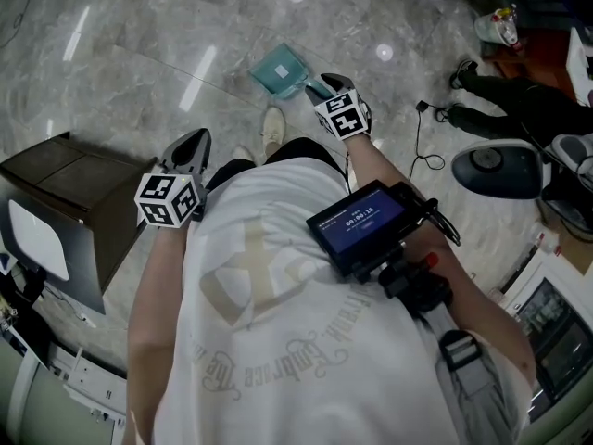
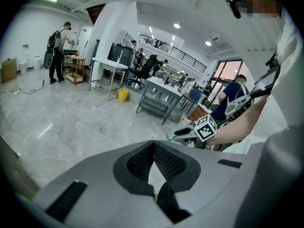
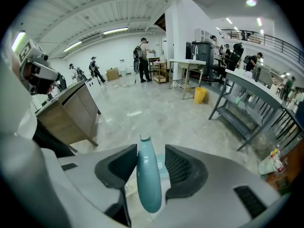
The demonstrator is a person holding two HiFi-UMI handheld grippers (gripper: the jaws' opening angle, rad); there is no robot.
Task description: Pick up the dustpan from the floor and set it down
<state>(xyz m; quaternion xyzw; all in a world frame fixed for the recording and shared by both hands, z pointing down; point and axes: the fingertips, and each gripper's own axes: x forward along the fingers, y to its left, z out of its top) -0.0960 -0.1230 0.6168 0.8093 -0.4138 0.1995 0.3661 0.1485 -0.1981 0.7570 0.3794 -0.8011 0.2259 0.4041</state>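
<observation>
Teal dustpan low on the marble floor just ahead of the person's shoe, right tool open with jaws apart around the dustpan handle, a gap at one pad, left tool closed and empty

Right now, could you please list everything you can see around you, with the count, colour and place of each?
dustpan: one, teal, on the grey floor ahead, its handle between the right gripper's jaws
cabinet: one, brown, on the floor at left
cable: one, black, on the floor at right
bin: one, yellow, on the floor far off
other people: several, standing far off
screen unit: one, black, on the person's chest
left gripper: one, grey, shut, empty
right gripper: one, grey, open around the handle
</observation>
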